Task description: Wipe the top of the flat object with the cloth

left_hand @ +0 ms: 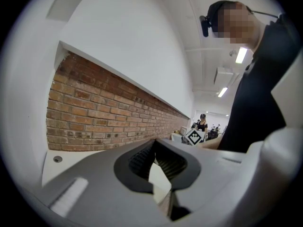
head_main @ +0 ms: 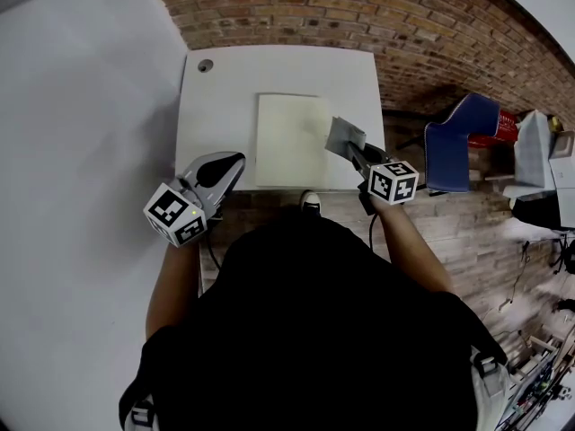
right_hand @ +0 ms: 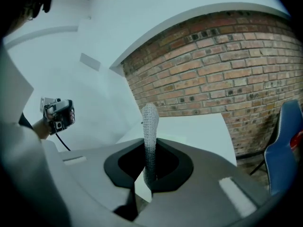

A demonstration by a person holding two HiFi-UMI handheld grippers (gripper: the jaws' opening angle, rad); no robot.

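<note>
Far left first: left gripper (head_main: pixel 235 160) poised at the near edge of the white table (head_main: pixel 225 88), left marker cube (head_main: pixel 175 215) trailing back toward the person's arm. Jaws drawn together. In the left gripper view, only a thin pale wedge between the ribbed pads (left_hand: pixel 141 160), and nothing pinched in there. Empty, plain as that.

Ahead of those jaws and off to their right, the flat object (head_main: pixel 289 140): a pale rectangular panel, lying flat on the tabletop, clear of the left jaws. Farther ahead of them, up by the table's far corner, a small round hole (head_main: pixel 206 65).

Now across to the right: right gripper (head_main: pixel 352 153), jaws clamped tight on the cloth (head_main: pixel 345 135). Grey and mesh-textured, standing up thin and edge-on from between the jaws in the right gripper view. From the head view, spread just ahead of the jaws, over the panel's right edge. Resting on the panel or just above it? Hard to tell from here. Most of the panel ahead and to the left of these jaws. Right marker cube (head_main: pixel 393 182) behind them, near the table's front edge.

Off to the right of the right jaws, well apart from the table, a blue chair (head_main: pixel 463 137). Beyond everything, brick wall (head_main: pixel 359 7).
</note>
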